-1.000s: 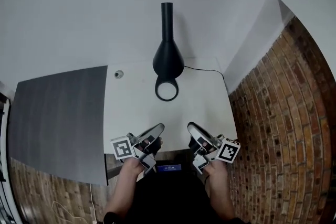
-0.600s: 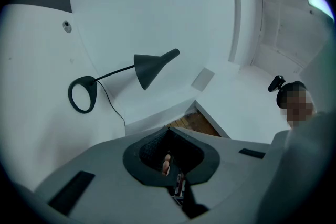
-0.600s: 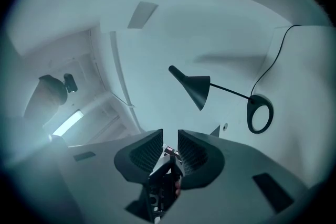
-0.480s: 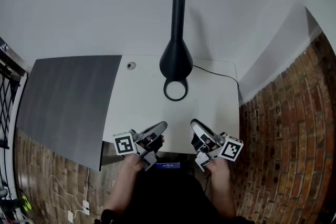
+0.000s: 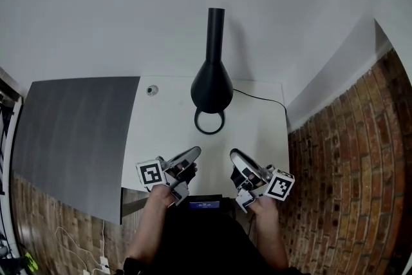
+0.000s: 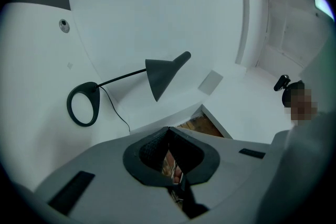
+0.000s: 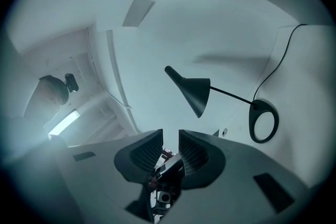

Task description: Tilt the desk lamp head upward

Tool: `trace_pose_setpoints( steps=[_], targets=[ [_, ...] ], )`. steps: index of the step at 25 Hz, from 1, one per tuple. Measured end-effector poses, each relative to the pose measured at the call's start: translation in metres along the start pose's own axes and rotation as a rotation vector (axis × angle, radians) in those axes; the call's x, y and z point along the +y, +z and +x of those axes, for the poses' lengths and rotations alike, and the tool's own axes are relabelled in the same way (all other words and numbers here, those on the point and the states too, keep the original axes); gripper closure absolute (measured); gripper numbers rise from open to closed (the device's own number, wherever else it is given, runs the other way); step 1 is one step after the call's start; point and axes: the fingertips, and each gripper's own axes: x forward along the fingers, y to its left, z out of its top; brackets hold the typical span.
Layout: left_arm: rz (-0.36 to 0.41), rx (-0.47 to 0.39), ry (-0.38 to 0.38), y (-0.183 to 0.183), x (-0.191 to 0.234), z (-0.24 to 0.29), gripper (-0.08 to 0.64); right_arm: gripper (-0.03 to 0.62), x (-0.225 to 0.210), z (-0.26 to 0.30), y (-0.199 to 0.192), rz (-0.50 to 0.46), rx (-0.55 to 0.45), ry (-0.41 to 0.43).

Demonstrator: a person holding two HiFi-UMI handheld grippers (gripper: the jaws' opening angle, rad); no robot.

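**Both tools at the near edge, lamp untouched**

My left tool [image 5: 193, 152] has its jaws together at the tips, with nothing between them; the left gripper view shows the dark pads [image 6: 149, 147] meeting at a point. My right tool [image 5: 235, 156] has its jaws a narrow way apart, and the gap between its ribbed pads [image 7: 193, 150] is empty. My left hand [image 5: 161, 196] and right hand [image 5: 262, 206] hold the two tools side by side over the near edge of the white table [image 5: 161, 138], tips aimed toward the far side. Neither tool touches anything.

The black desk lamp [image 5: 211, 84] stands well apart from both tools, toward the back of the table and roughly midway between them. Its ring-shaped base [image 5: 210, 120] lies flat on the tabletop, nearer to me than the head. A thin rod [image 6: 121, 77] runs from the ring to the cone-shaped head [image 6: 164, 72], whose wide mouth faces downward and whose narrow neck slants up. A black cord [image 5: 257, 98] trails from the lamp toward the table's right edge.

A small round fitting [image 5: 152, 91] sits in the table to the left of the lamp. A grey panel [image 5: 71, 138] adjoins the table's left side, and a brick wall [image 5: 347, 170] is to the right.
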Motion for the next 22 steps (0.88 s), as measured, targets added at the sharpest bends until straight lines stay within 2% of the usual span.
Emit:
trace_pose_setpoints(
  steps=[8,12,15,18,22],
  targets=[
    [-0.036,0.048,-0.057,0.038,0.028,0.005,0.551,0.5,-0.003,0.038,0.006,-0.041,-0.043,-0.066],
    [-0.052,0.07,-0.053,0.051,0.048,0.004,0.551,0.5,-0.007,0.052,0.001,-0.072,-0.046,-0.112],
    [-0.081,0.085,-0.058,0.05,0.06,0.007,0.551,0.5,-0.007,0.055,-0.005,-0.082,-0.039,-0.132],
    [-0.061,0.111,-0.056,0.047,0.074,0.015,0.551,0.5,-0.012,0.056,-0.006,-0.081,-0.038,-0.141],
    [-0.075,0.128,-0.014,0.039,0.1,0.029,0.551,0.5,-0.021,0.063,0.004,-0.079,-0.03,-0.128]
  ],
)
